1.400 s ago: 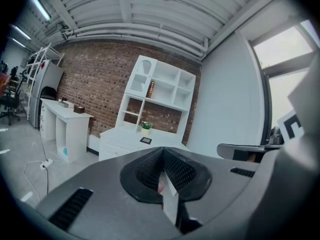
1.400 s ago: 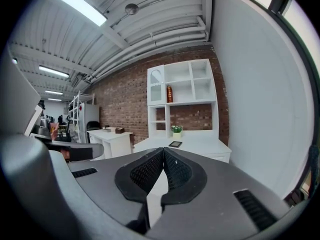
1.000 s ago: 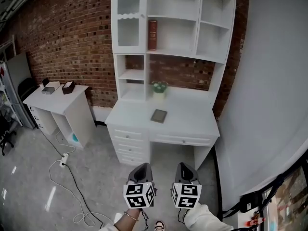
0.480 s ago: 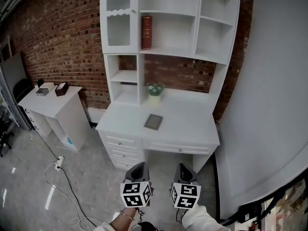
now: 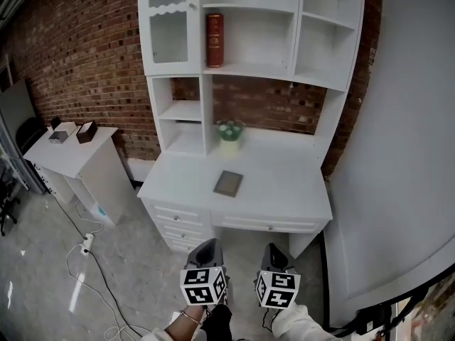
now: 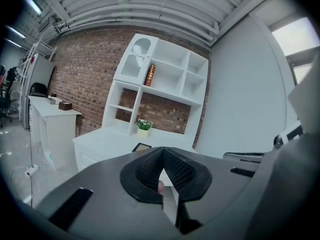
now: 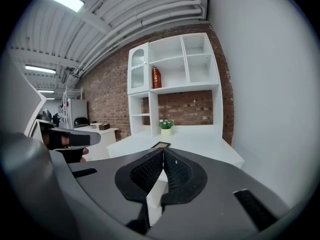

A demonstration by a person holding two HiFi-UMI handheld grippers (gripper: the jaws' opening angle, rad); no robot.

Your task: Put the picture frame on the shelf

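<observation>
One picture frame (image 5: 229,183), small, dark-rimmed and grey-faced, lies flat on the table (image 5: 291,190). One red book (image 5: 214,40), one potted plant (image 5: 229,131). Left tongs (image 5: 207,243) and right tongs (image 5: 274,248) are pressed together, empty.

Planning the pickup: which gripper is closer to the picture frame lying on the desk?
Left, narrowly. The left gripper is below the picture frame in the head view, almost in line with it; the right gripper sits further off to its right.
</observation>
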